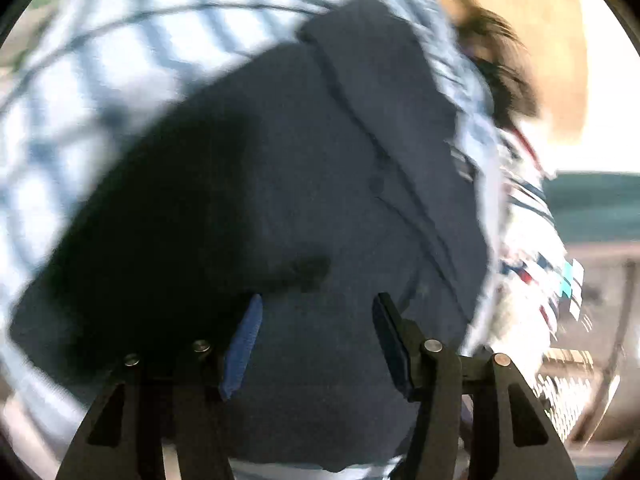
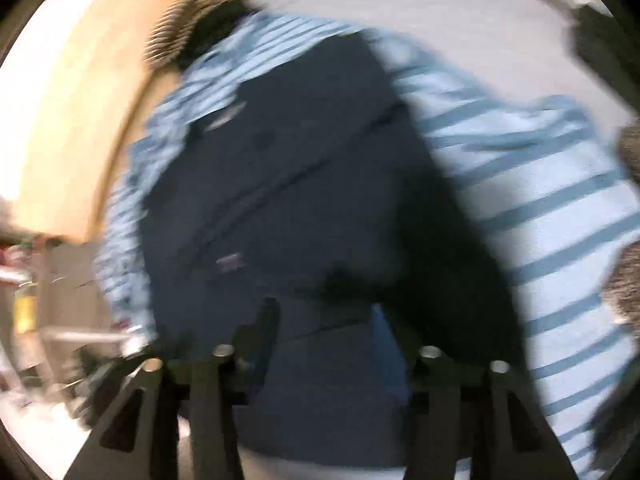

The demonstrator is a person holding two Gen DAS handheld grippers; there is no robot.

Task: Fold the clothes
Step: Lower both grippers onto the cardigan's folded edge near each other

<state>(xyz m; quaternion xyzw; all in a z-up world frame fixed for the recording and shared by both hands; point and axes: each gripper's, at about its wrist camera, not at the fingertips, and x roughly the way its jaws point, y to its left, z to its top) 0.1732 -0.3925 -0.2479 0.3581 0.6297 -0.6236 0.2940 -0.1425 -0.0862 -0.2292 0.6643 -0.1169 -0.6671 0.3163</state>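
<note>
Navy garment (image 1: 320,184) spread flat on a blue-and-white striped sheet (image 1: 100,52), filling the middle of both wrist views, seams running diagonally across it. Left gripper (image 1: 316,312) hovering just above the near part of the cloth, jaws parted, blue pads clear of the fabric, nothing between them. Right gripper (image 2: 324,316) likewise low over the near edge of the garment (image 2: 280,168), jaws apart; blur too heavy to say whether a pad brushes the cloth, but no fold pinched. Striped sheet (image 2: 540,208) showing to the right and far side. Colourful clutter (image 1: 532,272) off to the right, well apart. Judging from this: reaching for a grasp before a fold. Best done by settling both grippers on the same near hem, symmetric, pinching one layer only, then lifting evenly and carrying toward the far edge. Risk: catching the sheet along with the garment.
</note>
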